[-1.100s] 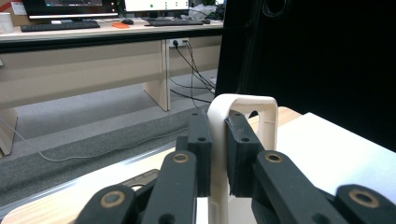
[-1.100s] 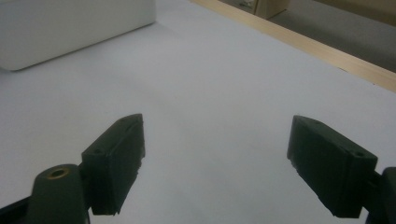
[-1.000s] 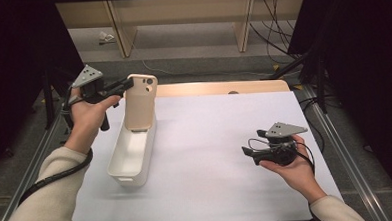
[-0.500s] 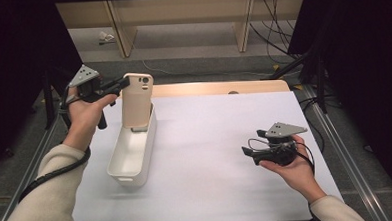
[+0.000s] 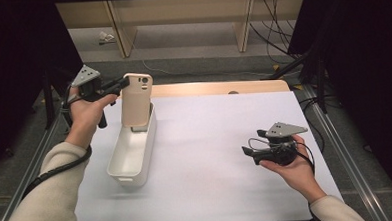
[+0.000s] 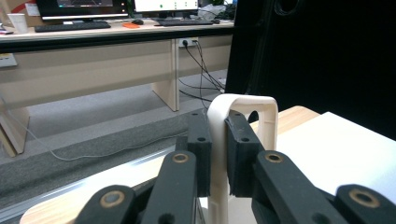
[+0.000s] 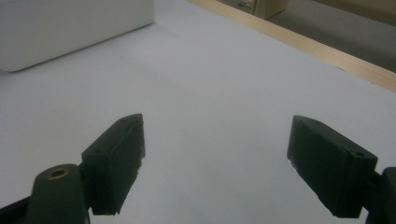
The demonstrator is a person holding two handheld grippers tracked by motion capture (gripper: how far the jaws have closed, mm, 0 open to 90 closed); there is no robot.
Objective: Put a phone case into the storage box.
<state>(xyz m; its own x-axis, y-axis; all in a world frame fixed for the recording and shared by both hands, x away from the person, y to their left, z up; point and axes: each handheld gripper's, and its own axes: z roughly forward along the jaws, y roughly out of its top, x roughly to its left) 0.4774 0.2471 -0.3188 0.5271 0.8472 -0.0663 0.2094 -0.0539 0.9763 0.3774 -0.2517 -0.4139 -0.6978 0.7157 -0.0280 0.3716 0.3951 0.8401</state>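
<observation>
Beige phone case (image 5: 136,99) upright, lower end inside far end of white bin (image 5: 131,149) on worktop (image 5: 220,139). Left gripper (image 5: 124,83) fingers (image 6: 200,154) clamped on its upper edge. Right gripper (image 5: 248,152) fingers (image 7: 116,161) spread, empty, well apart.

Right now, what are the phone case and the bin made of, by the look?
Phone case: likely soft plastic or silicone, matte beige, thin rim with a camera cutout, pinched by the left gripper. Bin: probably rigid moulded plastic, smooth off-white, slight sheen, rounded corners.
</observation>
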